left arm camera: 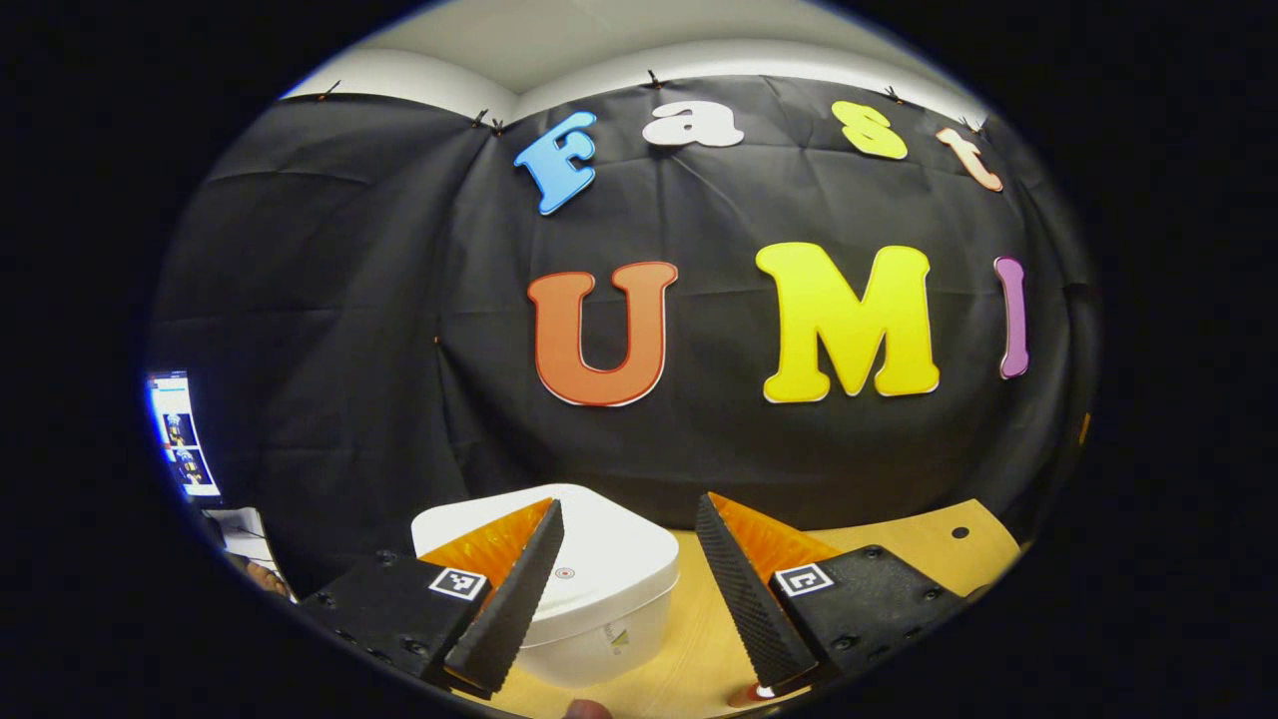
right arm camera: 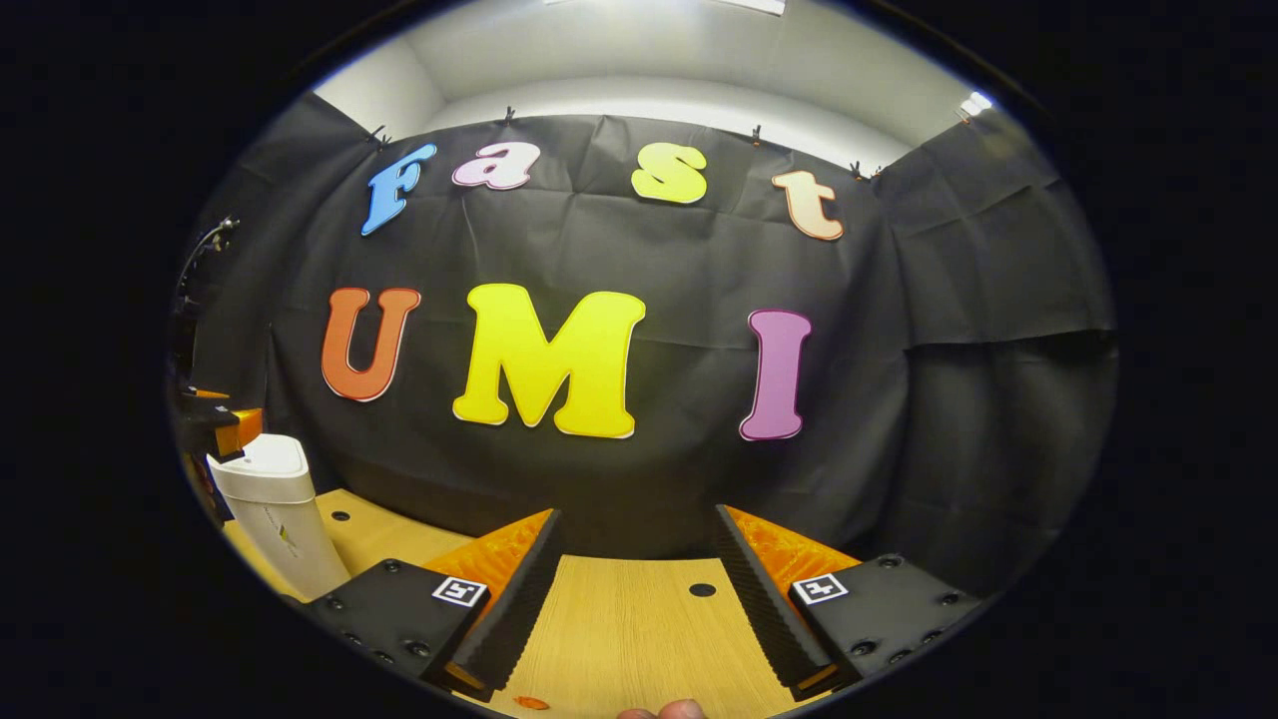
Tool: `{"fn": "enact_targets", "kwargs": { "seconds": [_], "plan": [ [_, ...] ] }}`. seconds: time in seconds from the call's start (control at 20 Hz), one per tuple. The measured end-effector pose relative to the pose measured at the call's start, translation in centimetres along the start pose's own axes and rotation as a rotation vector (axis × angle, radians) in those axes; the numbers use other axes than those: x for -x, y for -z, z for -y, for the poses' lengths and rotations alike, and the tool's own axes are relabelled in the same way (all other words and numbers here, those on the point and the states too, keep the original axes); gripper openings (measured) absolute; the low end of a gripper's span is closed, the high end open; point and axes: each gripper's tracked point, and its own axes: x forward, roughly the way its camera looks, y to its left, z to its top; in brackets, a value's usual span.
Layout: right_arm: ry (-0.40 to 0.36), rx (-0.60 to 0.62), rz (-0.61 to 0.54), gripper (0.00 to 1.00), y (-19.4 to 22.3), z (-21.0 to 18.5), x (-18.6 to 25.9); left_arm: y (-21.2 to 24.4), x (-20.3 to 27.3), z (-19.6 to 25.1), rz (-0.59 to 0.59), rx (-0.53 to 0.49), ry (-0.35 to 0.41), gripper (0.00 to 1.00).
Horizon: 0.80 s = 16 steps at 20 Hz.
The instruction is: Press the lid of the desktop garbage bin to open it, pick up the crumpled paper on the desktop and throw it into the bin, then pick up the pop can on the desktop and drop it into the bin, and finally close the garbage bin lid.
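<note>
Garbage bin (left arm camera: pixel 599 589), white and smooth with rounded corners, sits on the wooden desktop (left arm camera: pixel 899 549) at about 6 o'clock in the left gripper view, low and just ahead of the left gripper (left arm camera: pixel 629 589). Its lid (left arm camera: pixel 609 539) is down and flat, with a small round mark near the front edge. The left finger (left arm camera: pixel 509 599) of that gripper crosses in front of the bin's near left side; whether it touches the lid cannot be told. The right finger (left arm camera: pixel 749 599) stands apart from the bin, over bare wood. The two fingers are spread wide with nothing between them but the bin's right half beyond.

From the right gripper view the same bin (right arm camera: pixel 280 519) stands at about 8 o'clock, tall and tapering toward its base, well apart from the right gripper (right arm camera: pixel 634 599). That gripper's fingers are also spread wide, holding nothing, over pale wood grain with small dark round holes (right arm camera: pixel 702 589). Both pairs of fingers are wedge-shaped with ribbed inner faces, and each carries a square black-and-white marker (right arm camera: pixel 459 591). Black creased cloth (right arm camera: pixel 949 350) hangs behind the desk.
</note>
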Motion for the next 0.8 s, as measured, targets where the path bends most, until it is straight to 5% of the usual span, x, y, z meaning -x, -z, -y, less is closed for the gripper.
{"fn": "enact_targets", "kwargs": {
  "seconds": [0.2, 0.65, 0.7, 0.8],
  "plan": [
    [-0.006, -0.016, -0.024, 0.95, 0.1, 0.0, -0.5, 2.3, -2.0, -2.1, -0.086, 0.018, -0.057, 0.81],
    [0.0, -0.006, -0.065, 0.95, 1.2, 0.4, -1.3, 6.0, -3.5, -3.3, -0.191, 0.057, -0.091, 0.41],
    [-0.001, -0.005, -0.072, 0.95, 1.5, 0.4, -1.4, 5.9, -3.6, -3.4, -0.189, 0.053, -0.098, 0.46],
    [-0.003, -0.007, -0.082, 0.95, 1.8, 0.4, -1.6, 6.1, -3.4, -3.9, -0.191, 0.054, -0.115, 0.3]
  ]
}}
